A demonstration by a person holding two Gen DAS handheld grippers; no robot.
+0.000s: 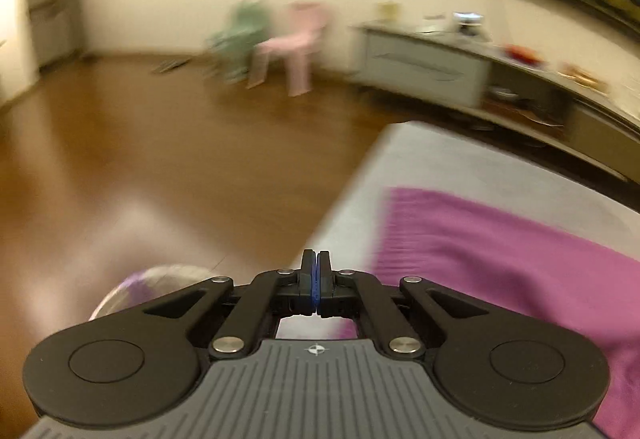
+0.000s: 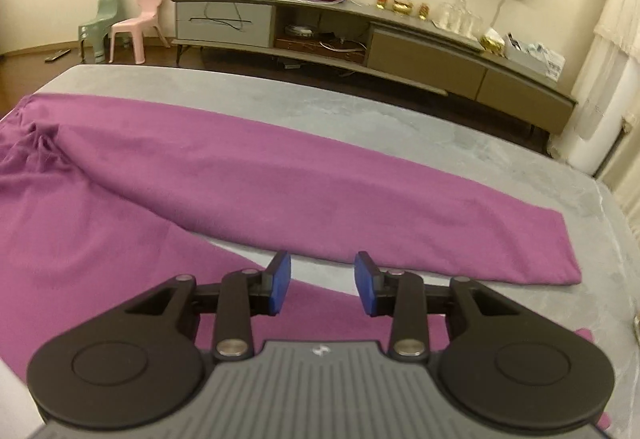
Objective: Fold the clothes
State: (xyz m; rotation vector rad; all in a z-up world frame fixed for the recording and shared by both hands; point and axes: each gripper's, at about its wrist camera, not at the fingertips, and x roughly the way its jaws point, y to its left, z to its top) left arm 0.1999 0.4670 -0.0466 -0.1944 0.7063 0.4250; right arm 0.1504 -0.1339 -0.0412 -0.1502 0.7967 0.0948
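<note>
Purple trousers (image 2: 240, 167) lie spread on a grey-covered table (image 2: 440, 135), waist at the left, one leg stretching to the right end (image 2: 552, 251), the other leg running under my right gripper. My right gripper (image 2: 322, 279) is open and empty, a little above the gap between the two legs. In the blurred left wrist view, my left gripper (image 1: 316, 271) has its pads pressed together with nothing visibly between them, above the table's left edge, with the purple cloth (image 1: 500, 263) to its right.
A long low TV cabinet (image 2: 360, 35) with small items stands against the far wall. A pink chair (image 2: 138, 25) and a green chair (image 2: 98, 27) stand at its left. Brown wooden floor (image 1: 160, 159) lies left of the table. A white curtain (image 2: 612, 79) hangs at the right.
</note>
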